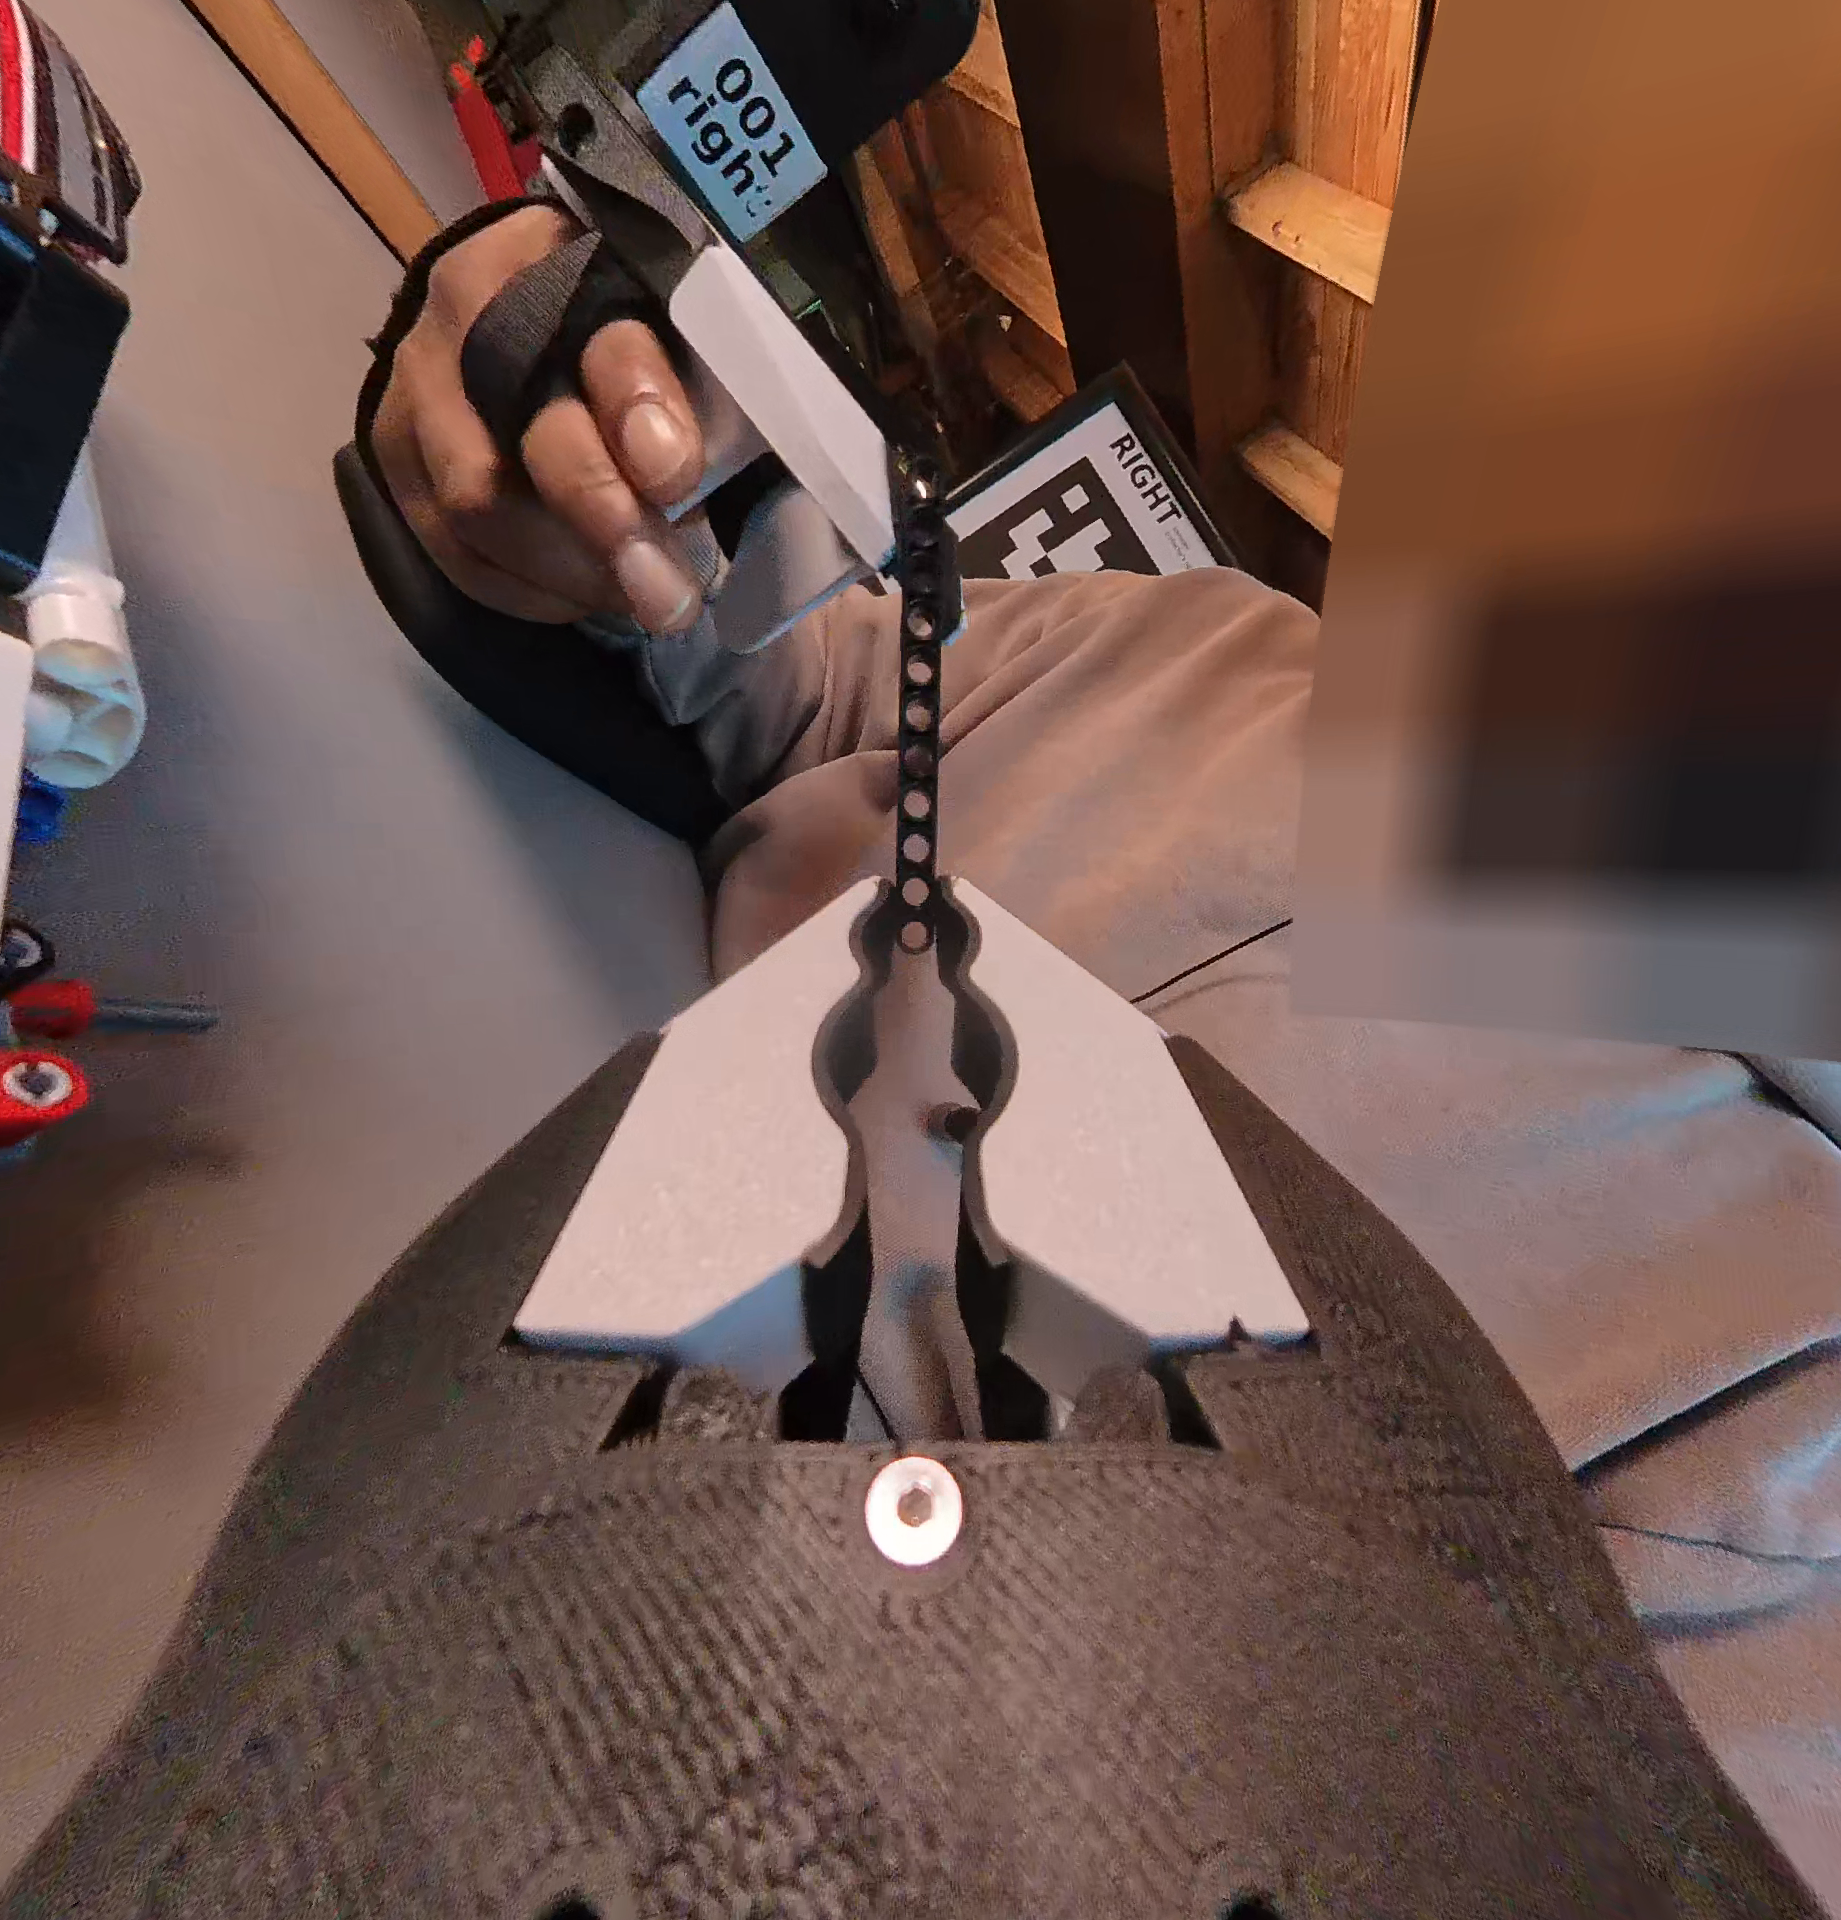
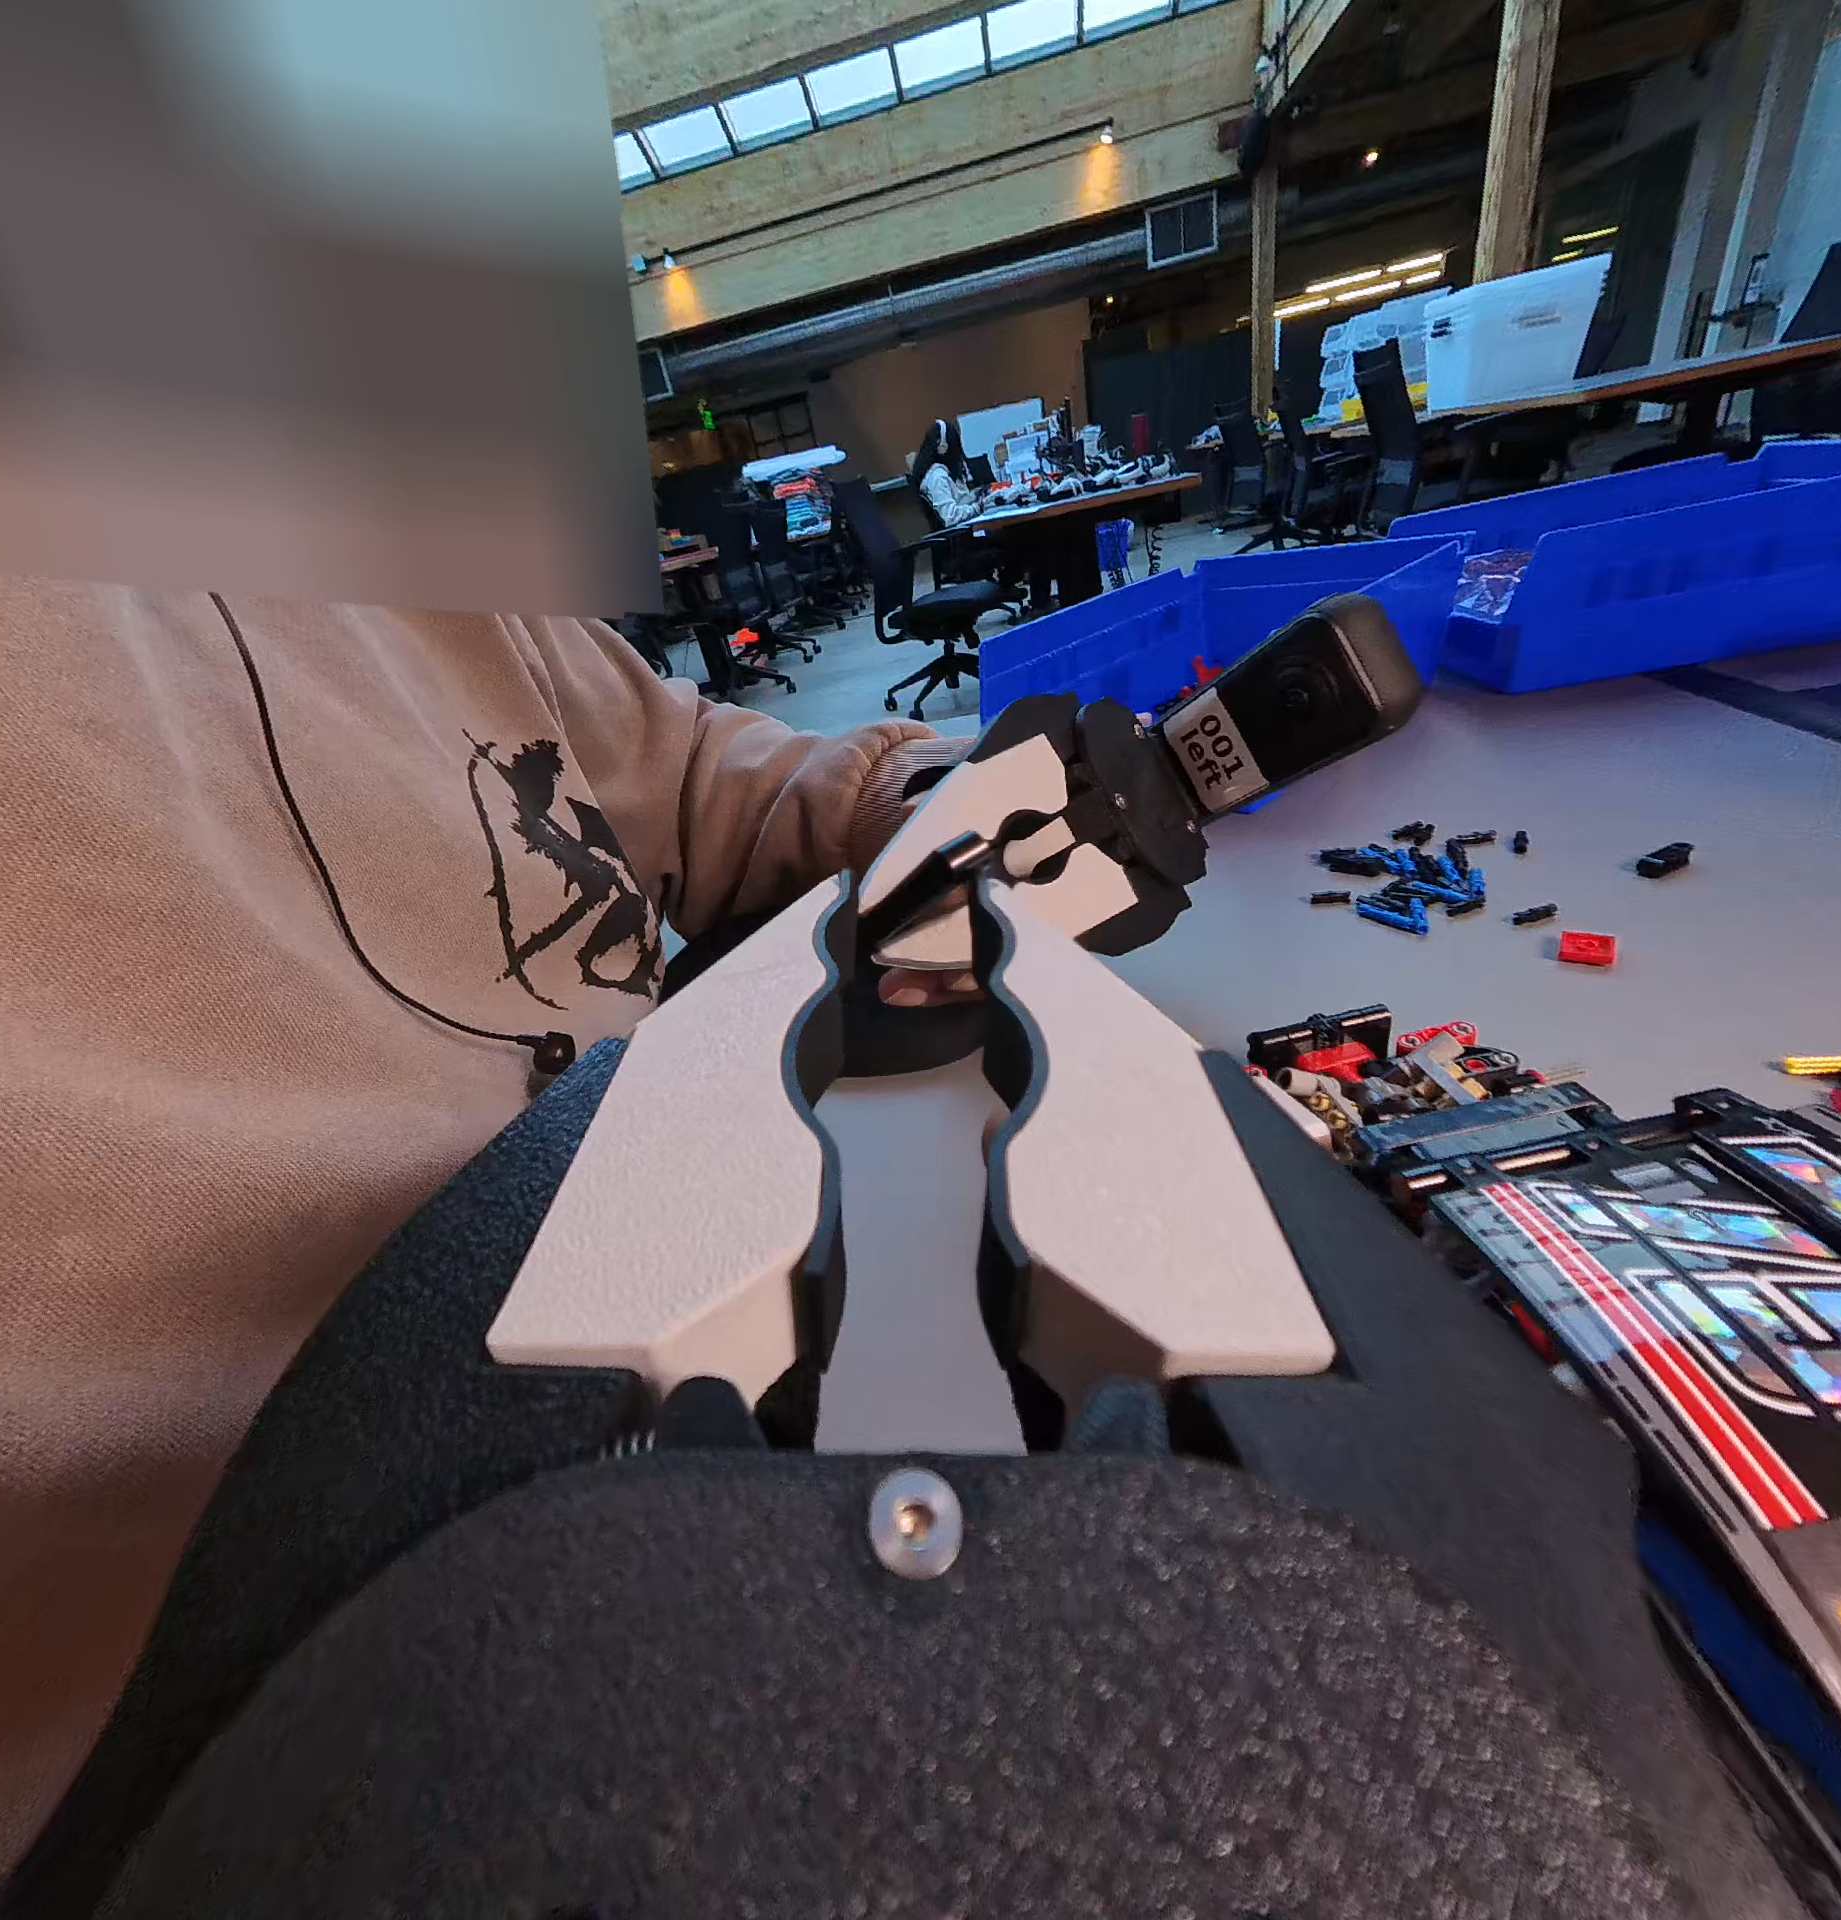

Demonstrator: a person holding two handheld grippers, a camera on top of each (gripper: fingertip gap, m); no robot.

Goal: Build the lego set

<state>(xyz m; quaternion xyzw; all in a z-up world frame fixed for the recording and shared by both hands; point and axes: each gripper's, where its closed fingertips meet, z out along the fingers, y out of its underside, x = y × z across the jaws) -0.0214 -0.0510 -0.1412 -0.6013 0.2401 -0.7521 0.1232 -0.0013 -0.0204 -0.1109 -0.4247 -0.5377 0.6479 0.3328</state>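
Grey matte tabletop; both tools, left and right, clamp thin black holed beam.

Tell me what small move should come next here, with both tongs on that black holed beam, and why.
Probably one of the tongs should let go, so the other can carry the black holed beam to the car model. The left tongs pinch its near end and the right tongs its far end, both held in the air before the person's chest, away from the table.
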